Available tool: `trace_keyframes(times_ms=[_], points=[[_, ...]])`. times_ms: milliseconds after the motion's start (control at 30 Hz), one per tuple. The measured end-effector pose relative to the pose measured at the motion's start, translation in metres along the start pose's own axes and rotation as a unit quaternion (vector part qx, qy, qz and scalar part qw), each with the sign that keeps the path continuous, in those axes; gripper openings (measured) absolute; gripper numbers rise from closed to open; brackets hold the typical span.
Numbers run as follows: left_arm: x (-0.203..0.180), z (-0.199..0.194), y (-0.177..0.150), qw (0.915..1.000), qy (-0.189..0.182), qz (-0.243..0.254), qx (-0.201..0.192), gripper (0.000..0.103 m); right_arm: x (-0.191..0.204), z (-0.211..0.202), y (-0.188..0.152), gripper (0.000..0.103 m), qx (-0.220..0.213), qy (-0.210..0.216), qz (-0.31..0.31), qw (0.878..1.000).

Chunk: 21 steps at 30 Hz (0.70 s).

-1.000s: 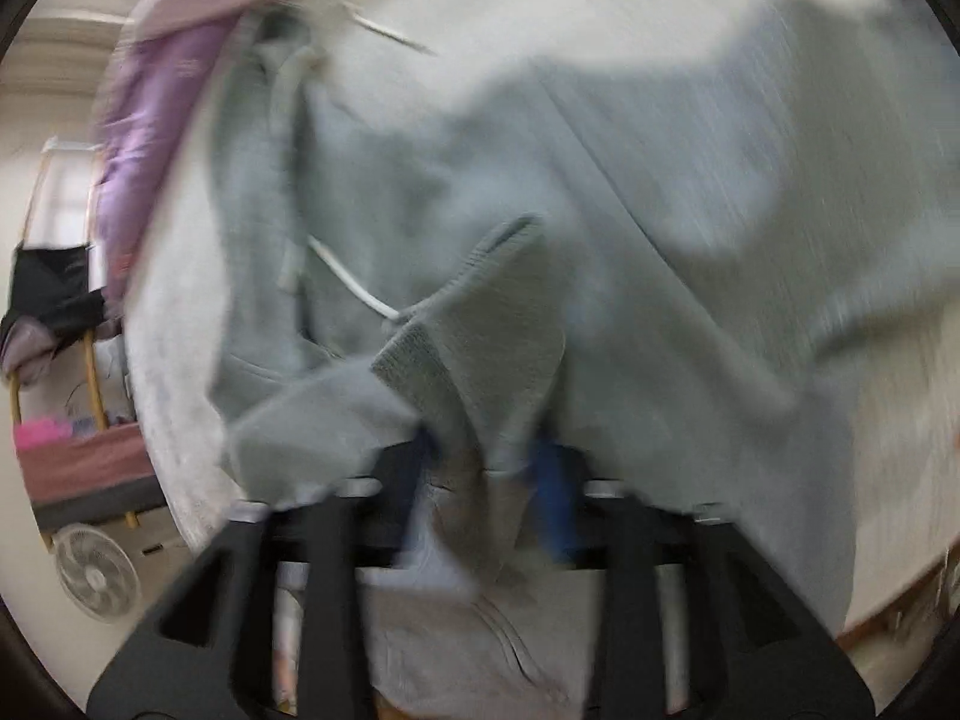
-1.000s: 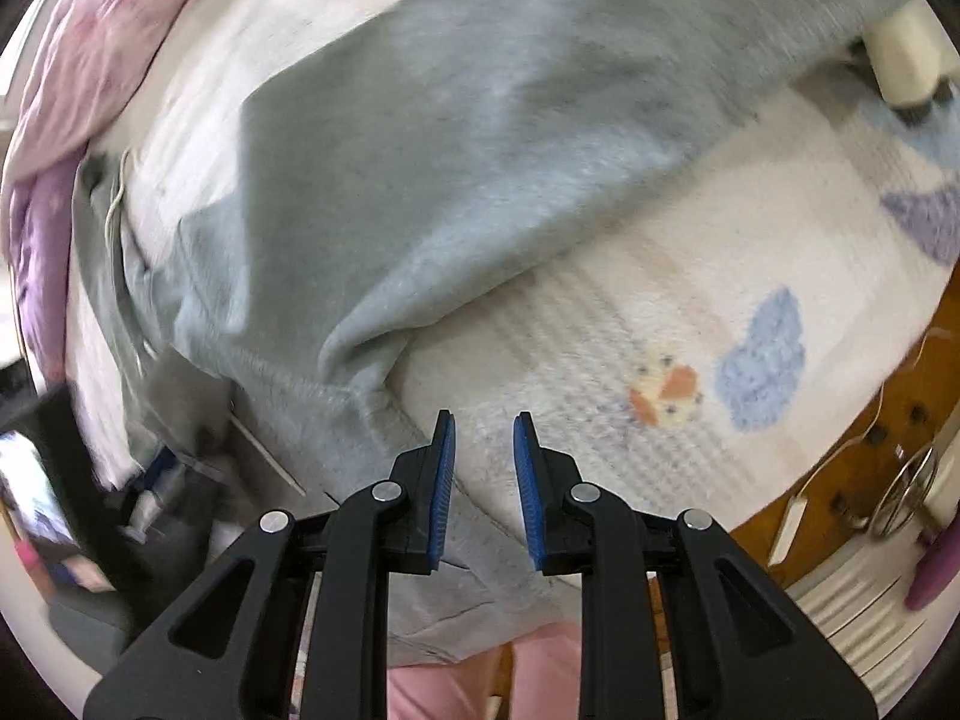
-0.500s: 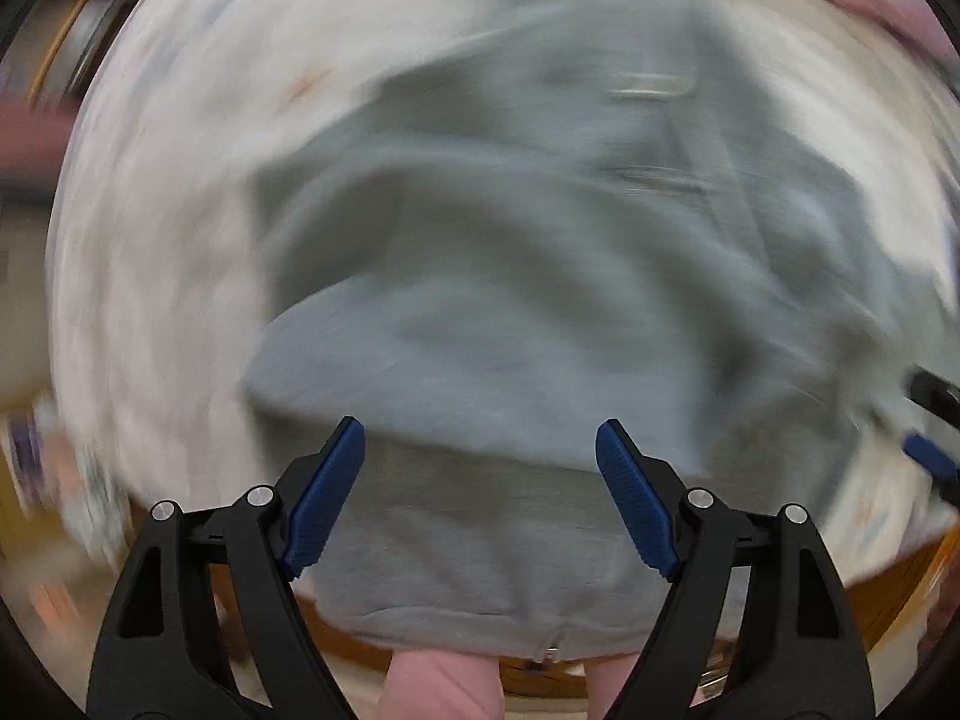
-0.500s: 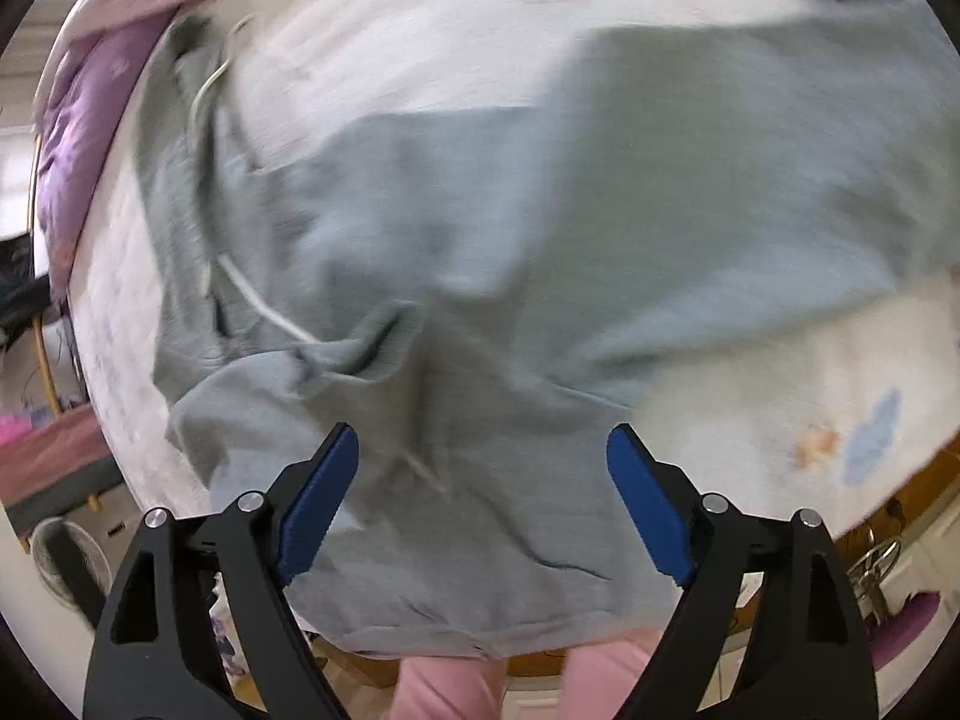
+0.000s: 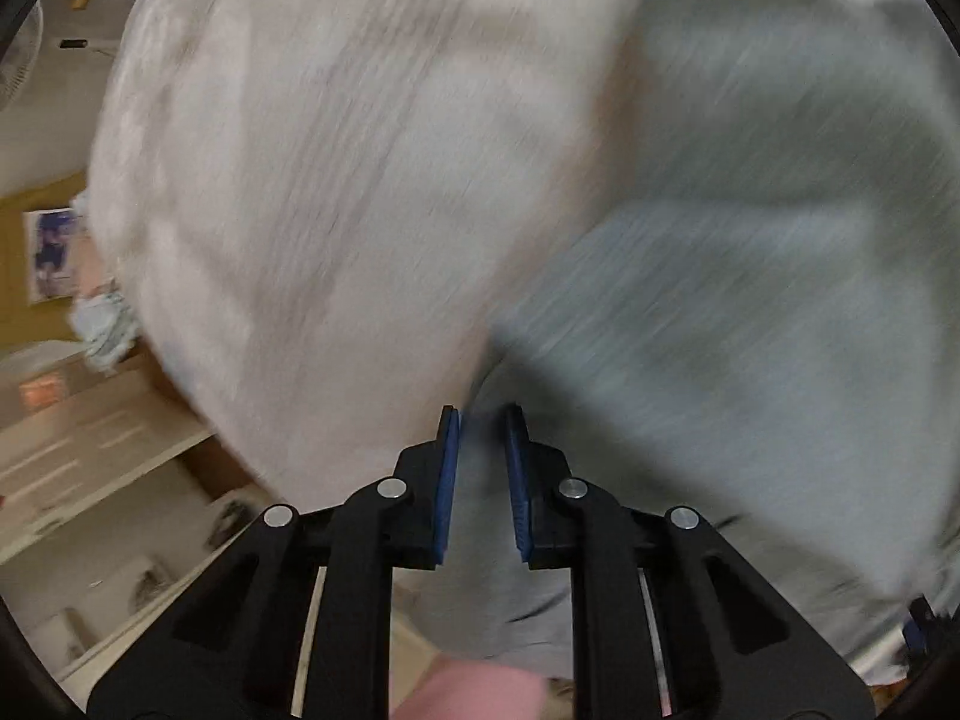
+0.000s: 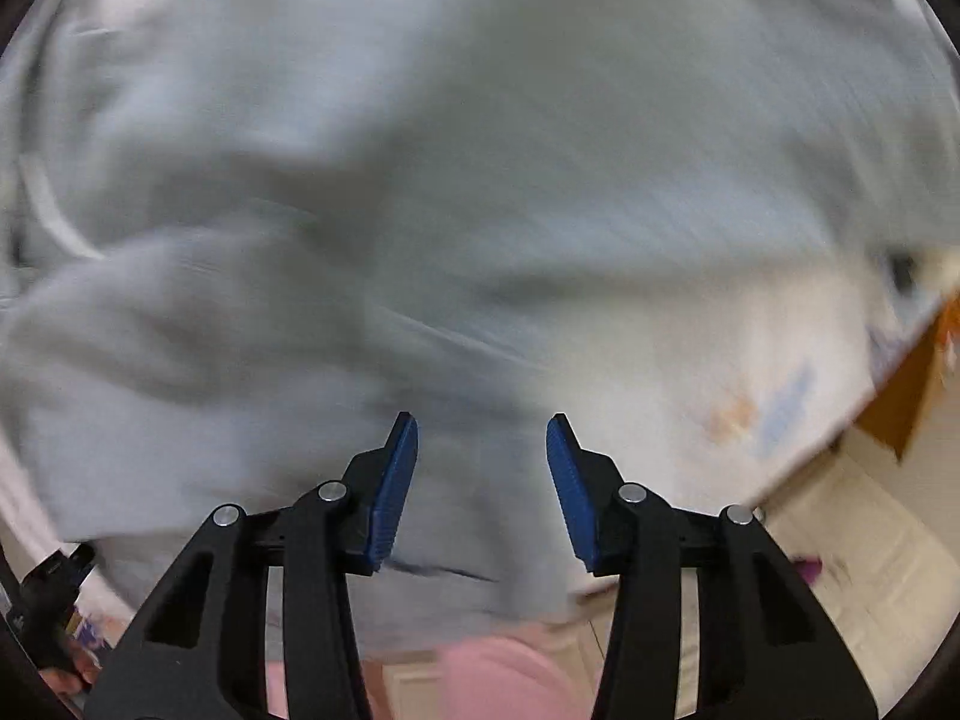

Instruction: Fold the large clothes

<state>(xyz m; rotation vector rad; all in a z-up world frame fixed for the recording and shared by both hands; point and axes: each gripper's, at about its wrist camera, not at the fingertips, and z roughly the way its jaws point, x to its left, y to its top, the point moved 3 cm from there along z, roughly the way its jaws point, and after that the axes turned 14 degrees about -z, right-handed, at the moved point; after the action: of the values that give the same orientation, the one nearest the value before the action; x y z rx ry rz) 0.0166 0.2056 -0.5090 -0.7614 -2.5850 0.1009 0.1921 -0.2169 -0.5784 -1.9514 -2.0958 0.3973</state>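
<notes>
A grey sweatshirt (image 5: 750, 270) lies spread on a white bed cover (image 5: 330, 150); both views are blurred by motion. My left gripper (image 5: 482, 414) hangs over the garment's left edge where it meets the cover. Its jaws are closing to a narrow gap, with grey cloth showing behind the gap and no clear pinch. In the right wrist view the sweatshirt (image 6: 450, 150) fills most of the frame. My right gripper (image 6: 482, 420) stands half open above the near hem, its jaws closing, the pads apart from the cloth.
The bed cover (image 6: 690, 360) carries faint orange and blue prints. The wooden bed frame (image 6: 900, 402) and pale floor (image 6: 840, 540) lie beyond its right edge. A person's pink-clad legs (image 6: 480, 672) stand at the near edge. A fan (image 5: 18, 66) stands far left.
The left gripper let go of the grey cuff, swung across to the garment's left edge, opened wide, then narrowed. The right gripper opened wide, then half closed over the hem.
</notes>
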Motion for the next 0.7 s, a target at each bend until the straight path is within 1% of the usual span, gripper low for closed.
trace_keyframes(times_ms=[33, 67, 100, 133, 167, 200, 233, 267, 300, 367, 400, 433, 467, 500, 533, 567, 600, 633, 667, 700], points=[[0.004, 0.0, -0.004, 0.9998, -0.016, -0.002, 0.007, 0.016, -0.016, 0.003, -0.009, 0.042, 0.005, 0.014, 0.014, 1.0], [0.006, -0.004, -0.008, 0.9995, -0.03, -0.001, 0.007, 0.016, -0.025, 0.0, -0.014, 0.042, -0.003, 0.034, 0.022, 0.999], [0.007, -0.012, -0.011, 0.9991, -0.043, 0.006, 0.001, 0.017, -0.03, -0.008, -0.016, 0.042, -0.017, 0.053, 0.021, 0.998], [0.008, -0.023, -0.011, 0.9987, -0.047, 0.018, -0.009, 0.018, -0.031, -0.015, -0.014, 0.044, -0.031, 0.062, 0.015, 0.998], [0.007, -0.035, -0.009, 0.998, -0.052, 0.03, -0.021, 0.025, -0.03, -0.026, -0.01, 0.045, -0.052, 0.068, 0.003, 0.996], [0.005, -0.048, -0.004, 0.9965, -0.066, 0.039, -0.033, 0.03, -0.03, -0.037, -0.006, 0.045, -0.077, 0.079, -0.013, 0.994], [0.001, -0.059, -0.001, 0.9944, -0.083, 0.047, -0.046, 0.04, -0.023, -0.045, 0.0, 0.045, -0.095, 0.094, -0.028, 0.991], [-0.004, -0.073, 0.006, 0.9911, -0.102, 0.057, -0.065, 0.044, -0.013, -0.052, 0.009, 0.045, -0.11, 0.115, -0.046, 0.986], [-0.01, -0.083, 0.014, 0.9884, -0.111, 0.066, -0.08, 0.045, -0.003, -0.054, 0.02, 0.045, -0.116, 0.129, -0.063, 0.983], [-0.029, -0.098, 0.038, 0.9833, -0.113, 0.082, -0.117, 0.049, 0.012, -0.048, 0.038, 0.045, -0.116, 0.13, -0.083, 0.981], [-0.038, -0.101, 0.051, 0.9822, -0.109, 0.089, -0.125, 0.05, 0.019, -0.039, 0.048, 0.045, -0.104, 0.126, -0.091, 0.982], [-0.048, -0.102, 0.061, 0.9818, -0.106, 0.095, -0.126, 0.056, 0.024, -0.033, 0.055, 0.045, -0.095, 0.128, -0.095, 0.983], [-0.054, -0.101, 0.071, 0.9821, -0.101, 0.099, -0.125, 0.063, 0.031, -0.027, 0.065, 0.042, -0.09, 0.127, -0.099, 0.983], [-0.065, -0.099, 0.083, 0.9825, -0.085, 0.101, -0.132, 0.063, 0.039, -0.023, 0.073, 0.038, -0.089, 0.115, -0.1, 0.984], [-0.071, -0.099, 0.09, 0.982, -0.077, 0.102, -0.14, 0.063, 0.042, -0.019, 0.074, 0.03, -0.083, 0.101, -0.102, 0.986], [-0.081, -0.098, 0.099, 0.9804, -0.07, 0.107, -0.15, 0.061, 0.045, -0.02, 0.074, 0.022, -0.081, 0.09, -0.105, 0.987], [-0.086, -0.094, 0.103, 0.9797, -0.067, 0.112, -0.152, 0.054, 0.046, -0.023, 0.074, 0.017, -0.084, 0.085, -0.105, 0.987], [-0.093, -0.091, 0.11, 0.9794, -0.062, 0.116, -0.153, 0.015, 0.044, -0.031, 0.07, 0.015, -0.09, 0.083, -0.102, 0.987], [-0.096, -0.087, 0.115, 0.9806, -0.053, 0.114, -0.15, 0.001, 0.042, -0.037, 0.068, 0.012, -0.094, 0.087, -0.093, 0.987], [-0.1, -0.087, 0.122, 0.9823, -0.044, 0.106, -0.148, 0.0, 0.038, -0.045, 0.065, 0.012, -0.1, 0.097, -0.074, 0.987]])
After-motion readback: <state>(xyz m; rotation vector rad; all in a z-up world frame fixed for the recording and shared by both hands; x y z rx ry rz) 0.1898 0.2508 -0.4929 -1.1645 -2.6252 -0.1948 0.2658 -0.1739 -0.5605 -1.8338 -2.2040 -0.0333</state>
